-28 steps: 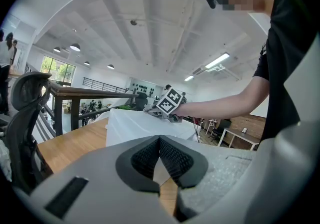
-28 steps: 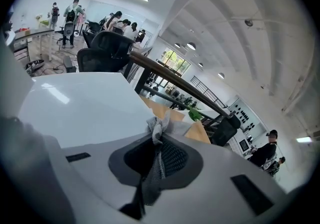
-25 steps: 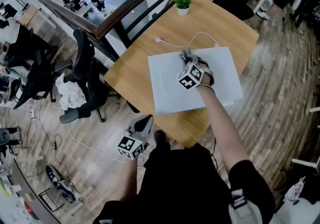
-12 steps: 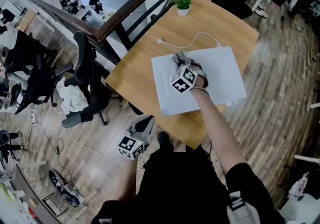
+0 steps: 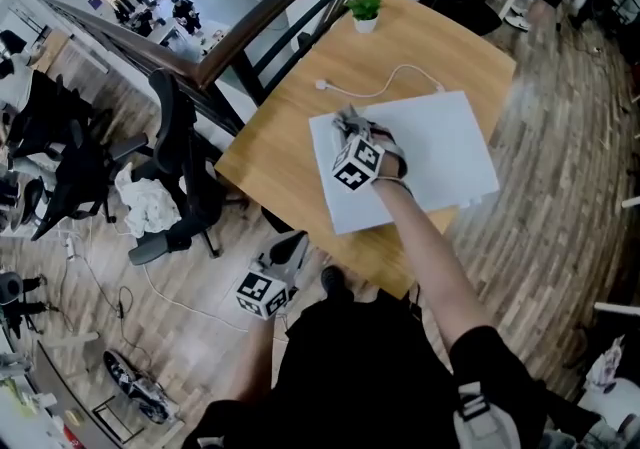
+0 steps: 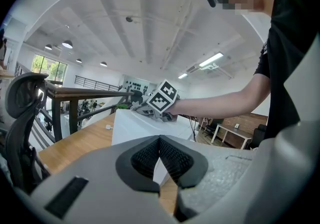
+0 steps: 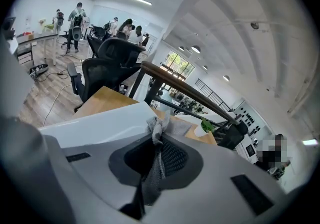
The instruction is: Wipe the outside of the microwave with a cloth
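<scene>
The right gripper rests on top of the white microwave, close to the corner of the top that faces the railing. In the right gripper view its jaws are clenched on a grey cloth: a strip of the fabric runs down between the two ribbed pads, and a crumpled bunch of it sticks out past the tips and lies against the microwave's top panel. In the head view the cloth shows only as a small grey tuft just ahead of the gripper's marker cube, touching the white surface. The person's right arm reaches out over the near part of the microwave.

The microwave stands on a wooden table. A white cable curves across the wood just beyond it, and a small potted plant stands near the table's far corner, well apart from the microwave.

The left gripper is held low by the person's body, off the table's near edge and above the wooden floor. Its jaws are pressed together with nothing between them, and they point towards the side of the microwave and the right gripper on top of it. A black office chair stands beside the table on the railing side
</scene>
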{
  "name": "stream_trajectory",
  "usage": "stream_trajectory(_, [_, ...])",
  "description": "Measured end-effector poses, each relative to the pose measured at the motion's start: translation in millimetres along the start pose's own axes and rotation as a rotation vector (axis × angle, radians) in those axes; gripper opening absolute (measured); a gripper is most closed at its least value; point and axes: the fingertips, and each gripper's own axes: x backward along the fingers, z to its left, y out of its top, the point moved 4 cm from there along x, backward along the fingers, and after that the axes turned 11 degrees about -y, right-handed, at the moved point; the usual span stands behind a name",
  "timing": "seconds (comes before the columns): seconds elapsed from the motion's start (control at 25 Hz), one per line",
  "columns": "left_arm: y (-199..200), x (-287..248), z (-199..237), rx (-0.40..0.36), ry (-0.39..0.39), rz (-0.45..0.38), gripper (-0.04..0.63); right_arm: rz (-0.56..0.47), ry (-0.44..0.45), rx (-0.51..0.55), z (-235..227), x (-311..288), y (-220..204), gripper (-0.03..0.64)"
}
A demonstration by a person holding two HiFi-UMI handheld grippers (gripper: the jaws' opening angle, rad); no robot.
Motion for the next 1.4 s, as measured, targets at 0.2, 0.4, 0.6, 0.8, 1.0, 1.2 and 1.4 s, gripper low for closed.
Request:
stream_trajectory(0.2, [5,7,5,-0.013,-0.011,-0.004,0.000,-0.005,0.003,-0.002,9,0,13,0.018])
stream_trajectory(0.4, [4,15,9,-0.018,-0.011,0.003,0.000,-0.014,0.018,-0.003,21,0,25,0.018])
stream_trajectory(0.6, [4,23,9,-0.028,-0.016,0.005,0.000,-0.019,0.017,0.056,35,3,37,0.018])
stream_trajectory(0.8, [5,28,12,-0.032,-0.013,0.002,0.000,-0.021,0.018,0.060,37,2,43,0.018])
stream_trajectory(1.0, [3,31,10,-0.018,-0.006,0.001,0.000,-0.026,0.017,0.071,40,3,42,0.018])
stream_trajectory(1.2, [5,30,11,-0.029,-0.004,-0.007,0.000,-0.055,0.024,0.114,40,3,40,0.021])
stream_trajectory(1.4, [9,26,7,-0.035,-0.002,-0.002,0.000,-0.088,0.058,0.064,34,7,38,0.021])
